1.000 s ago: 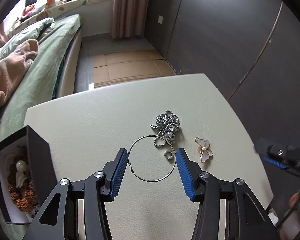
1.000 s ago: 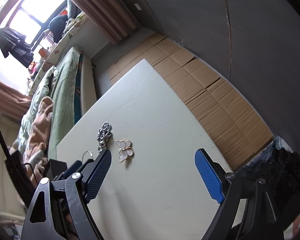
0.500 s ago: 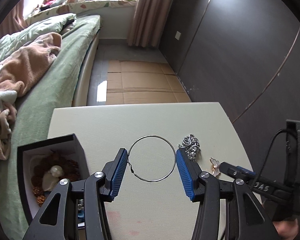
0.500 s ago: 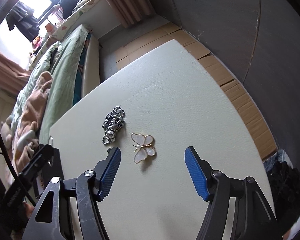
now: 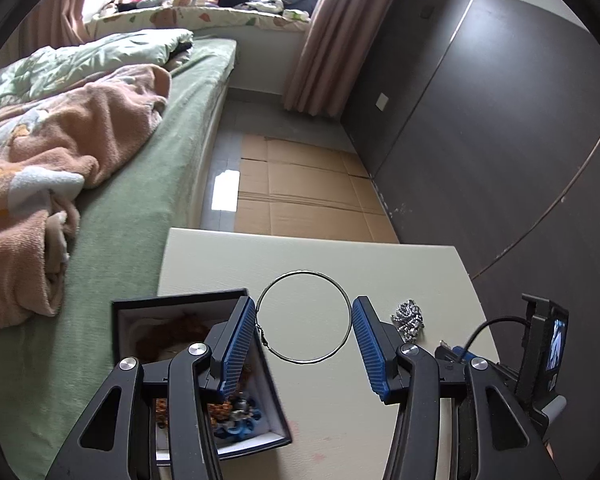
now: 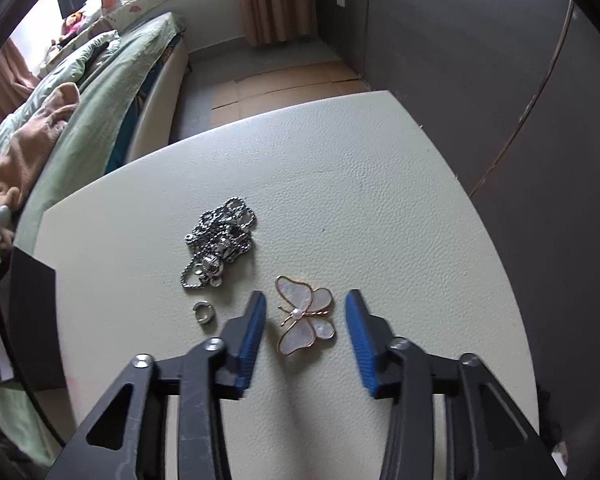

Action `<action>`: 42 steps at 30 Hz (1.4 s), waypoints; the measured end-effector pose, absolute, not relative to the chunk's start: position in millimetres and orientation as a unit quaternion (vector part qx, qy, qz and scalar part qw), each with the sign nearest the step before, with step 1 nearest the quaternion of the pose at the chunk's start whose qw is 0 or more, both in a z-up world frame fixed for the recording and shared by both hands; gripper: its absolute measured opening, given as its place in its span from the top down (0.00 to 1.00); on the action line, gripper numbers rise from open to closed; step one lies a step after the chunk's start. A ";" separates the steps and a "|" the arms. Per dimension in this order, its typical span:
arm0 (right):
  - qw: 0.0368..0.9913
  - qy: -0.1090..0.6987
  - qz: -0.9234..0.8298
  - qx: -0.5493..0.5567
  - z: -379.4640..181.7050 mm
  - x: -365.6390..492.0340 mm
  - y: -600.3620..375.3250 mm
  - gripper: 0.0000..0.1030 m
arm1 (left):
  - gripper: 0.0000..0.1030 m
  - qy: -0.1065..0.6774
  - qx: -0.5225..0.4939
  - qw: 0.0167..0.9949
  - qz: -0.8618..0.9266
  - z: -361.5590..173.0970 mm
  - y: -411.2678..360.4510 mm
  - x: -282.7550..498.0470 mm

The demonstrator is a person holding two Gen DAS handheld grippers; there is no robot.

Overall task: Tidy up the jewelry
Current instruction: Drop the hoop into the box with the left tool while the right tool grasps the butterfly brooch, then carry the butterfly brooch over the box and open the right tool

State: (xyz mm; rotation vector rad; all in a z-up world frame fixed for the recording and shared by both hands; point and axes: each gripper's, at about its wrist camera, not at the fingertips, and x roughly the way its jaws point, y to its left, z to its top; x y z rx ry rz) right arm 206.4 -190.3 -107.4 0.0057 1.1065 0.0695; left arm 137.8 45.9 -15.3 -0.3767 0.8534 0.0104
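On the table we note the chain behind the small ring, butterfly brooch to their right, box at the left edge.

Both grippers, left and right, share one build: black angular linkage arms with triangular cut-outs, round silver screws at the pivots, and ribbed blue pads lining the inner faces of the fingers.
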 end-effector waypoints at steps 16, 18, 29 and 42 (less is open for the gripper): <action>0.856 0.502 0.080 0.099 -84.2 179.7 -199.4 0.87 | 0.45 0.422 -0.204 0.882 0.043 -15.7 98.5 107.1; 0.854 0.497 0.099 0.118 -80.1 174.9 -196.8 0.87 | 0.35 0.424 -0.209 0.880 0.046 -17.3 102.6 105.4; 0.848 0.440 0.237 0.178 -44.6 153.9 -152.5 0.87 | 0.28 0.404 -0.221 0.885 0.072 -5.7 115.5 97.9; 0.810 0.432 0.351 0.185 -40.3 139.6 -71.2 0.87 | 0.28 0.397 -0.247 0.878 0.100 -3.8 135.8 92.8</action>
